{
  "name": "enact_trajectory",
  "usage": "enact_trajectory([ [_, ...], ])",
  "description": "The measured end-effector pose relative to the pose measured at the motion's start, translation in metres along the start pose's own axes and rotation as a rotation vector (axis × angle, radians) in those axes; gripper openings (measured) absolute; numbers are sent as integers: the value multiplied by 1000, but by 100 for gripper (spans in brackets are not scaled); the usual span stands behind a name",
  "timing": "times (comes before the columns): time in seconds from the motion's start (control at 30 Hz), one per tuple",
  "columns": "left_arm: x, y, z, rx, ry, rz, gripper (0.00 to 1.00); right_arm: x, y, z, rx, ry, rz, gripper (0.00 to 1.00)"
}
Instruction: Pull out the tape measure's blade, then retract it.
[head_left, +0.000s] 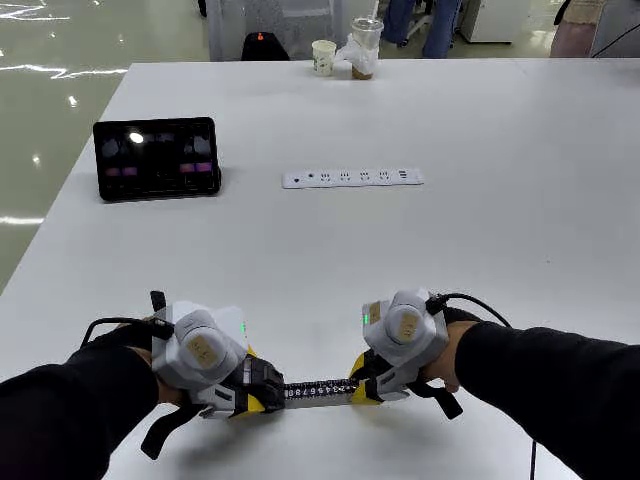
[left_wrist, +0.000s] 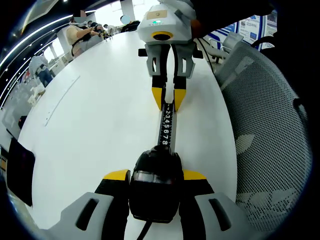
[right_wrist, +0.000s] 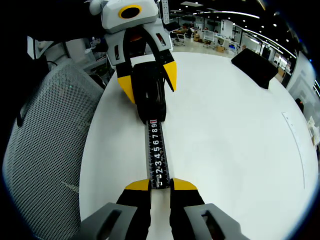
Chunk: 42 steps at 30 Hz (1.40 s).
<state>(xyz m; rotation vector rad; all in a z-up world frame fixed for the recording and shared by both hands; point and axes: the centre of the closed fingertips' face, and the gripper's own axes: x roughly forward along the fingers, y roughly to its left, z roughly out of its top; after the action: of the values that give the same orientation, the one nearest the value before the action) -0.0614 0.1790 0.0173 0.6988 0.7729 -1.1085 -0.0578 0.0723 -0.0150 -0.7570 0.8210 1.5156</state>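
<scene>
The black tape measure case (left_wrist: 155, 187) sits between the yellow-tipped jaws of my left gripper (left_wrist: 156, 176), which is shut on it; the case (head_left: 262, 385) rests low over the white table near its front edge. A short length of black blade with white numerals (head_left: 318, 390) runs rightward to my right gripper (head_left: 362, 392). In the right gripper view the blade (right_wrist: 156, 155) leads from the case (right_wrist: 149, 97) down to my right gripper (right_wrist: 160, 185), shut on the blade's end. The left gripper view has the blade (left_wrist: 166, 127) reaching the right gripper (left_wrist: 168, 97).
A dark tablet (head_left: 156, 158) stands at the left of the white table (head_left: 480, 230). A white power strip (head_left: 352, 178) lies mid-table. Paper cups and a plastic cup (head_left: 348, 50) sit at the far edge. A grey mesh chair (left_wrist: 270, 130) is close behind the front edge.
</scene>
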Motion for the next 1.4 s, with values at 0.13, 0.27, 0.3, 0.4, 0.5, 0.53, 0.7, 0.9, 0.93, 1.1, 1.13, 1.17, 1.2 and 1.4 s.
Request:
enact_trajectory([
  [0.13,0,0,0,-1,-1,0,32,-2,0,-2,0,0,-1,10],
  [0.27,0,0,0,0,0,-1,32,-3,0,-5,4,3,-2,10],
  [0.3,0,0,0,0,0,-1,32,-4,0,-5,5,4,-2,10],
  [0.4,0,0,0,0,0,0,32,-4,0,-6,4,5,-3,10],
  [0.5,0,0,0,1,0,0,32,-4,-1,-6,-3,7,-2,10],
  [0.53,0,0,0,1,-1,1,32,-4,-1,-6,-4,7,-2,10],
  [0.7,0,0,0,1,-2,1,32,-5,-1,-8,0,13,-1,10],
  [0.9,1,-1,1,4,-4,4,32,-7,-2,-11,0,20,-4,10],
  [0.93,0,-1,1,4,-4,4,32,-7,-2,-12,0,20,-4,10],
  [1.1,0,-1,1,4,-9,5,32,-10,-2,-14,0,21,-3,10],
  [1.13,0,-1,1,5,-10,5,32,-11,-2,-15,0,22,-3,10],
  [1.17,0,-1,1,5,-10,5,32,-11,-1,-16,0,23,-4,10],
  [1.2,-1,-1,1,6,-10,5,32,-11,-1,-16,-1,22,-4,10],
  [1.4,-1,-1,1,5,-10,5,32,-13,0,-17,-1,23,-5,10],
])
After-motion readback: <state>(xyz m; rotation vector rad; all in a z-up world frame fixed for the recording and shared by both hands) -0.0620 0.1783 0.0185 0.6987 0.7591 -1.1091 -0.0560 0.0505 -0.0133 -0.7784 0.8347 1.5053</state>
